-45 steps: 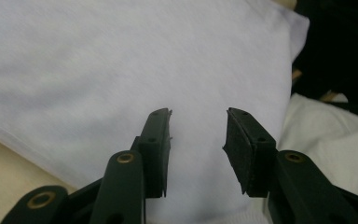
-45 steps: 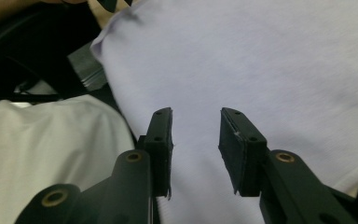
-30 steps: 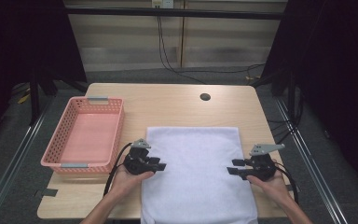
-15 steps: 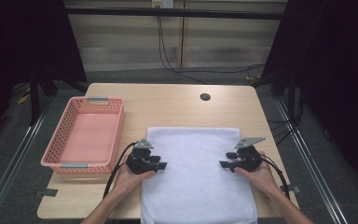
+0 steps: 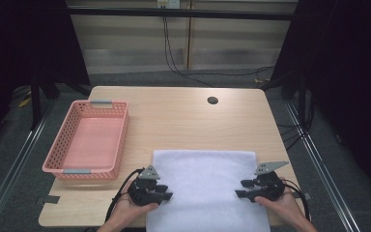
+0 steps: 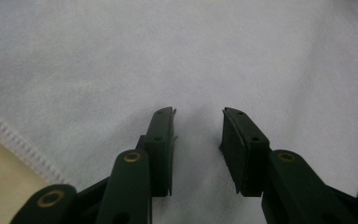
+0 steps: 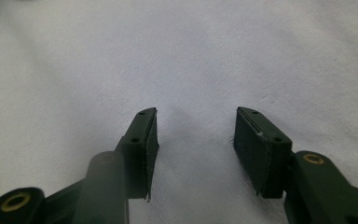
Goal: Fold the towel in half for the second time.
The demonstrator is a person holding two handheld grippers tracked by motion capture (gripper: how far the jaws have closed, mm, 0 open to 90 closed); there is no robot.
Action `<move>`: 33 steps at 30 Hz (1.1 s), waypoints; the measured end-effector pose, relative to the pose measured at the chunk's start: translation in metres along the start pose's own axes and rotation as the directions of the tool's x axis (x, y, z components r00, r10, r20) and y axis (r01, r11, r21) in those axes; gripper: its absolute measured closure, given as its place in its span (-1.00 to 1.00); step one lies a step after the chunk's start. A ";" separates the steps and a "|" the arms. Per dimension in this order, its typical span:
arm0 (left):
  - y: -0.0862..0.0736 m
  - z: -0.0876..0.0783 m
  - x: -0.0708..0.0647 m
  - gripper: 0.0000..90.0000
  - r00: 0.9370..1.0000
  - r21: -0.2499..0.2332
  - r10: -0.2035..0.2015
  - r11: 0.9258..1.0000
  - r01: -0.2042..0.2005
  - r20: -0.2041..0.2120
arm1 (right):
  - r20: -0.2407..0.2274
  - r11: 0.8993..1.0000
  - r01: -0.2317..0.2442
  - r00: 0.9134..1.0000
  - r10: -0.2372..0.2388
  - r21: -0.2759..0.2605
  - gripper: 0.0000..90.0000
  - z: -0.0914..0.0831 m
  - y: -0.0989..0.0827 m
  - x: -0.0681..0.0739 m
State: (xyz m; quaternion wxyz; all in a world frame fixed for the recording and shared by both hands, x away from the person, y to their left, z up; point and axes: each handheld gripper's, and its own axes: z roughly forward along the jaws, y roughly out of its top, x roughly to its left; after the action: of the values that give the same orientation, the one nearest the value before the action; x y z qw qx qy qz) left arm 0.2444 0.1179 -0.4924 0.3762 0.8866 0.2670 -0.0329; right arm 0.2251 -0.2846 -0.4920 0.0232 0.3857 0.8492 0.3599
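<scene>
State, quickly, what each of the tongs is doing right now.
Left tongs: open over the white towel, jaws just closing, nothing gripped.
Right tongs: open over the towel, holding nothing.

White towel (image 5: 205, 188), pink lattice-walled basket (image 5: 63, 159), pale wooden table (image 5: 183, 121), black fingers (image 6: 161, 140).

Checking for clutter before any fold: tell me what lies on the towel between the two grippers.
Nothing. In the high view, the white towel is bare and flat between the left gripper and the right gripper.

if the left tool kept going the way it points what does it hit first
Most likely the white towel: the left tool, jaws apart with nothing gripped, already hangs just over it. Depth is unclear.
</scene>
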 end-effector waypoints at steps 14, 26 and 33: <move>0.038 -0.011 0.038 0.29 0.994 -0.102 -0.081 0.992 0.074 -0.070 | 0.150 0.990 0.002 0.988 0.019 -0.141 0.19 -0.031 0.024 -0.035; 0.065 0.001 0.075 0.12 0.984 -0.144 -0.094 0.987 0.072 -0.152 | 0.137 0.994 -0.073 0.987 0.083 -0.079 0.14 -0.001 0.033 -0.087; 0.054 0.006 0.091 -0.03 0.976 -0.105 -0.138 0.987 0.121 -0.167 | 0.129 0.997 -0.060 0.989 0.066 -0.050 0.41 0.000 0.024 -0.084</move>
State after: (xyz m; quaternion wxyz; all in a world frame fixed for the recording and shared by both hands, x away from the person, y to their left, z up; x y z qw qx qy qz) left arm 0.3495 0.1233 -0.4857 0.3898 0.8481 0.3574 0.0328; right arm 0.2995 -0.3306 -0.4970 0.0762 0.4345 0.8247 0.3540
